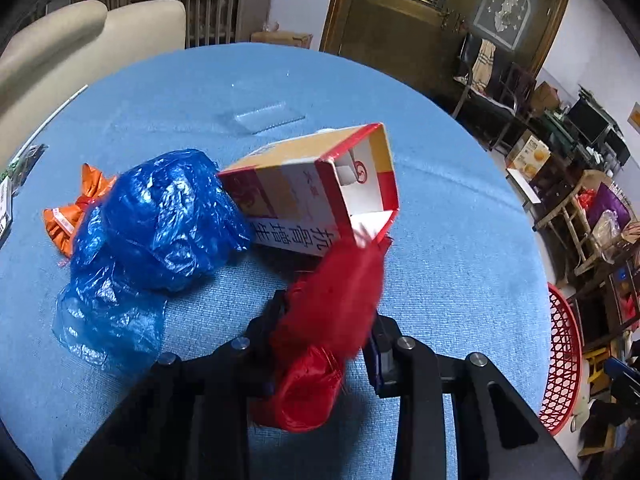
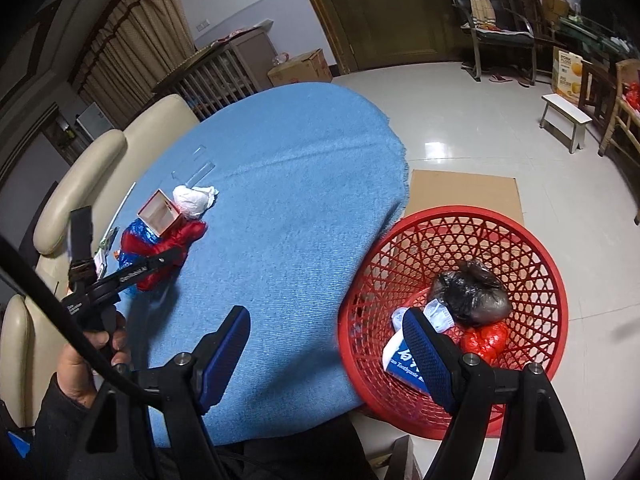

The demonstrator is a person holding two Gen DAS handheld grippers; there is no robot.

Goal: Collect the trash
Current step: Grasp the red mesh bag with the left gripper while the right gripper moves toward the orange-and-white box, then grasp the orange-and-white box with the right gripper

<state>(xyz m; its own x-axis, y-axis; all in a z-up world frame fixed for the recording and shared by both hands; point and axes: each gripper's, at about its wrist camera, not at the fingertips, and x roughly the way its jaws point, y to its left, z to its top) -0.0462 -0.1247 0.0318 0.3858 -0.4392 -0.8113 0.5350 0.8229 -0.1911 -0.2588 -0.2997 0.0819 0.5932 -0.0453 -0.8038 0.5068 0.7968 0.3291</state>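
While the left gripper (image 1: 324, 320) points down at the table (image 1: 440, 220), a crumpled red plastic bag (image 1: 320, 340) sits squarely between its jaws. The bag fills the gap from one black finger to the other, its top blurred and reaching toward the open carton (image 1: 312, 188), its lower bunch hanging back toward the camera. Jaws clenched on the red bag; both sides appear to press into the plastic. From the right wrist view the same bag (image 2: 168, 252) lies on the blue cloth under the left tool, held by a hand (image 2: 92, 356).

Around it: blue plastic bag (image 1: 156, 224) left of the jaws, touching the carton; orange wrapper (image 1: 76, 216) behind the blue bag; a white wad (image 2: 196, 200) beside the carton.

Right gripper (image 2: 324, 356): jaws released, blue pads wide apart, nothing between them. One pad is over the table edge, the other over the red basket (image 2: 500, 232) on the floor beside the table. Basket holds a dark bag (image 2: 472, 292), a red bag (image 2: 484, 340), a mask and a toothpaste box.
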